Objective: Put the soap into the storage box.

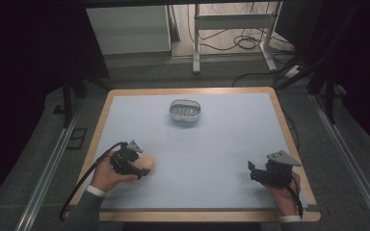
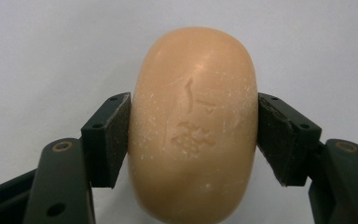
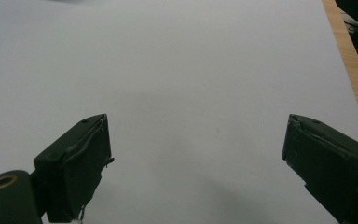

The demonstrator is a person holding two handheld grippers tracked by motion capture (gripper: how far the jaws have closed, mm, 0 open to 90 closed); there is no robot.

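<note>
Peach-coloured and oval, a bar of soap (image 2: 193, 126) sat clamped between the two black jaws of the left gripper (image 2: 193, 140), whose pads pressed against its long sides. Stamped characters and a scatter of pale scuff marks showed on the bar's upper face in the left gripper view. Seen from the high view, the soap (image 1: 146, 163) lay at the near left part of the table (image 1: 212, 144), low over the white sheet that covered its top, with the left gripper (image 1: 137, 169) behind it and the person's left hand (image 1: 107, 176) wrapped around the tool. A black cable (image 1: 79, 185) looped from that gripper back over the table's wooden edge.

Across the sheet, near the right edge, the right gripper (image 1: 251, 171) was held by the person's right hand (image 1: 285, 191), its grey three-cornered plate (image 1: 283, 158) uppermost. Its jaws stood wide apart with nothing between them, as the right gripper view made plain, looking over bare white surface toward the wooden border.

At the far middle of the table, well apart from both grippers, stood a small white slotted soap dish (image 1: 185, 111).
</note>
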